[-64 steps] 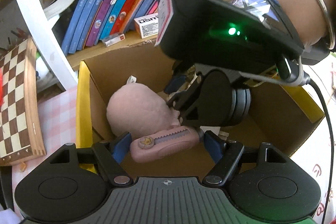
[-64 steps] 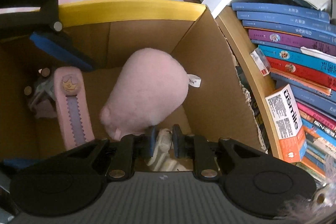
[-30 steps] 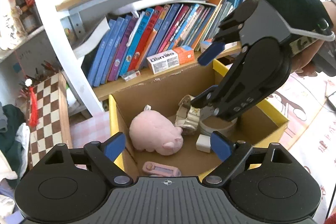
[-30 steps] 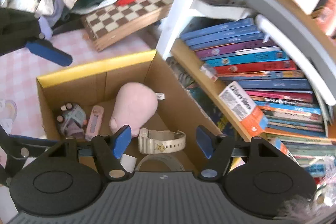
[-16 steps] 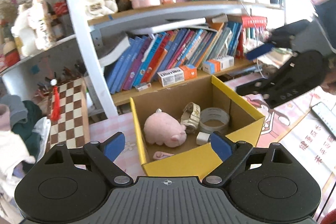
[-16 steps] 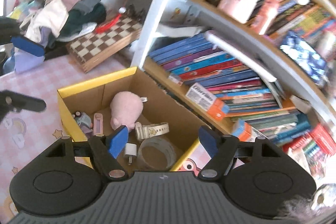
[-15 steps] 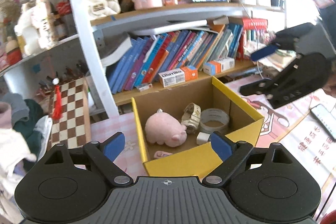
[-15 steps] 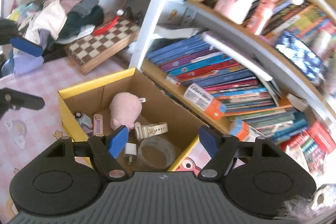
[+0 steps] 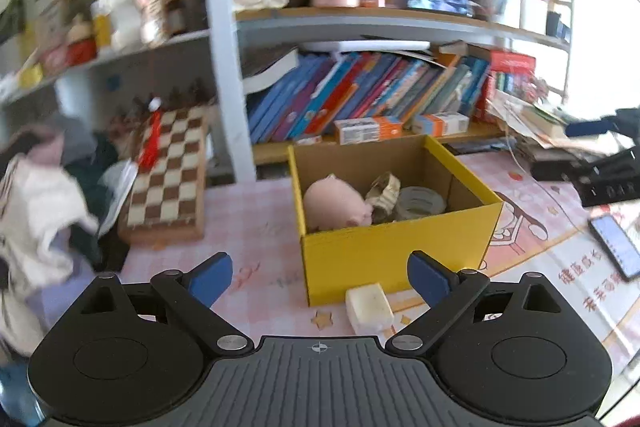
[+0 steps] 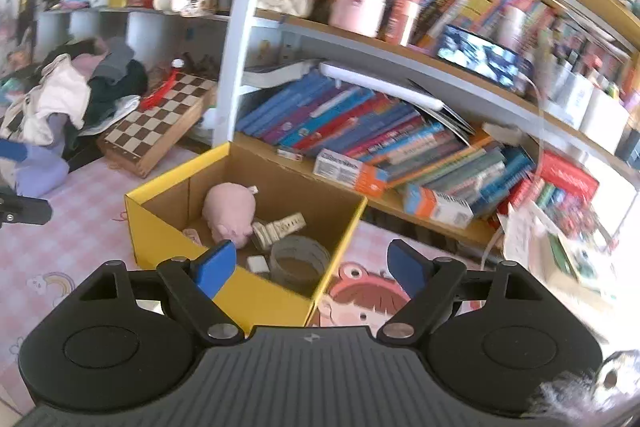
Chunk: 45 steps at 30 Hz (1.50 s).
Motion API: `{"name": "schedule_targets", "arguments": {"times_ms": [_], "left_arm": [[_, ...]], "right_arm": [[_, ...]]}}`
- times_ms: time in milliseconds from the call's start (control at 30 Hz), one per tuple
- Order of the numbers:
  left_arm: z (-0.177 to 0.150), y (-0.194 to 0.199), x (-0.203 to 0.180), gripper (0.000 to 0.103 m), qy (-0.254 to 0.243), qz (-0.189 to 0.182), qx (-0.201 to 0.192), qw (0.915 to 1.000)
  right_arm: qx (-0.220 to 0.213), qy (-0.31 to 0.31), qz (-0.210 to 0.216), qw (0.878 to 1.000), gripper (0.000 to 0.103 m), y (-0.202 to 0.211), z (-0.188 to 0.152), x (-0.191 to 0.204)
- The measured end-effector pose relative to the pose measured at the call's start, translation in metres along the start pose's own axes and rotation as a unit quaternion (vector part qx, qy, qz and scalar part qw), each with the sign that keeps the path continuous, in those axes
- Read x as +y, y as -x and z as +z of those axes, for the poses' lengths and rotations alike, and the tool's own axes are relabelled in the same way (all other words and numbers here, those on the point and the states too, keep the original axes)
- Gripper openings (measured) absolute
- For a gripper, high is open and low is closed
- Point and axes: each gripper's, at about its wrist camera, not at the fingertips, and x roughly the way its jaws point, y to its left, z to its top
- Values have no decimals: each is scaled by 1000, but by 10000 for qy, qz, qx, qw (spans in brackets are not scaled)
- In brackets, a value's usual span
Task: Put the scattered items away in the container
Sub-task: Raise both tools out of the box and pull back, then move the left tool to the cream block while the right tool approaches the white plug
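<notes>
Cream block (image 9: 369,303) lies on table (image 9: 256,227) outside yellow box (image 9: 396,251), touching its front wall. Block sits directly ahead of left hand-held gripper (image 9: 319,277), slightly right of centre, long axis running away from it. Left fingers spread, empty. Right hand-held gripper (image 10: 307,264) spread, empty, over box corner; left judged nearer.

Chessboard (image 9: 170,171), books (image 9: 360,95), phone (image 9: 614,247)

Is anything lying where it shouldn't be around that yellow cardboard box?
Yes: a small white block sits on the pink mat outside the yellow cardboard box, against its front wall, while the pink plush pig and the rest are inside.
</notes>
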Motion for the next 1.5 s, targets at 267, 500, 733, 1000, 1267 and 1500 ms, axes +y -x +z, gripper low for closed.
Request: {"name": "schedule_targets", "arguments": {"times_ms": [267, 500, 733, 1000, 1267, 1500], "left_arm": [[-31, 9, 7, 96, 346, 187, 165, 9991], [-58, 9, 3, 96, 190, 365, 430, 9982], [-74, 8, -3, 96, 183, 292, 601, 9976], [-82, 1, -12, 96, 83, 198, 813, 9965], [-86, -6, -24, 96, 93, -47, 843, 9964], [-90, -15, -37, 96, -166, -127, 1030, 9945]], "right_arm": [[484, -316, -172, 9982, 87, 13, -46, 19], [914, -497, -109, 9945, 88, 17, -78, 37], [1210, -595, -62, 9909, 89, 19, -102, 51], [1499, -398, 87, 9879, 89, 13, -112, 66], [1841, -408, 215, 9818, 91, 5, -120, 72], [1936, -148, 348, 9803, 91, 1, -124, 84]]}}
